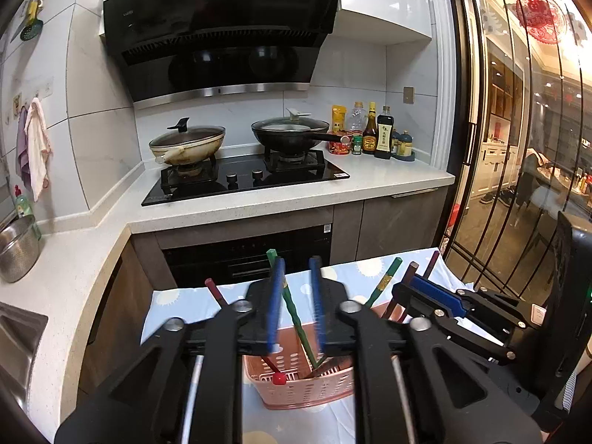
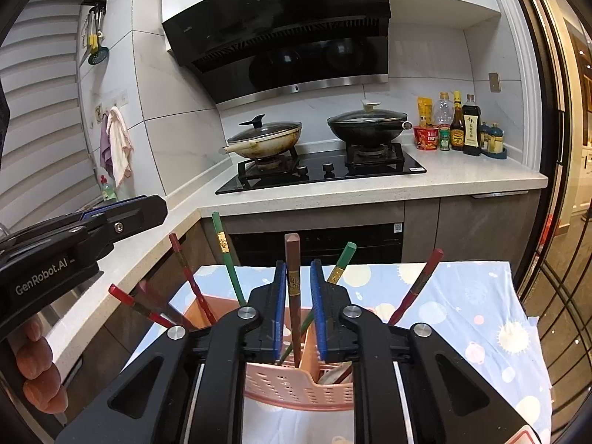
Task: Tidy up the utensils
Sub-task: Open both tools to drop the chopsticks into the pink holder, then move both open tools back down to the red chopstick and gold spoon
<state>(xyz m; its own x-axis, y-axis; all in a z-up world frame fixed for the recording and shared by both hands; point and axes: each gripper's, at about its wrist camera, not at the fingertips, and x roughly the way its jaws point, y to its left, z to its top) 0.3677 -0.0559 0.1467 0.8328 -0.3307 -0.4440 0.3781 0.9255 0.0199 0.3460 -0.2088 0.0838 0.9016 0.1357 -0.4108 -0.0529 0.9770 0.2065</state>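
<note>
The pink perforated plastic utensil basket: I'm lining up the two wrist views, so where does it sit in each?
Left wrist view: the pink perforated plastic utensil basket sits low at centre, behind the left tongs.
Right wrist view: the basket is again low at centre, behind the right tongs, chopsticks fanning up from it.
Shared landmark: the black wok with glass lid on the stove's right burner.
</note>
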